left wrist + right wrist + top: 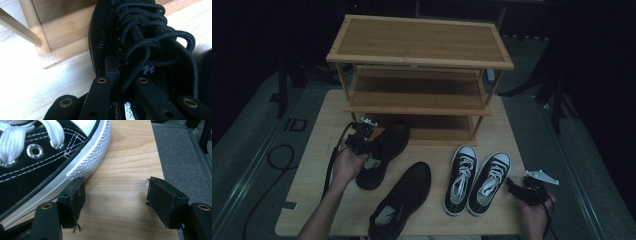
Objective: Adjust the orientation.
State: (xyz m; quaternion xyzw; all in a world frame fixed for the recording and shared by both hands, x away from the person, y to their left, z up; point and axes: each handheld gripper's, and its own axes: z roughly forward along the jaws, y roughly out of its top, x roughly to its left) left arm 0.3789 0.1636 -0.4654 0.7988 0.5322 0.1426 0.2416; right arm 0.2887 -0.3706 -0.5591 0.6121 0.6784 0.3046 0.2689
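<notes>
Shelving the black mesh lace-up shoe (383, 152)
My left hand-held gripper (361, 141) clamps its collar; next, slide it into the bamboo rack's (419, 75) bottom shelf; right hand-held gripper (523, 190) apart

Bamboo three-tier shoe rack (419, 40), second black sneaker (402, 200), pair of black-and-white canvas sneakers (476, 179), wooden table (312, 165)
</notes>
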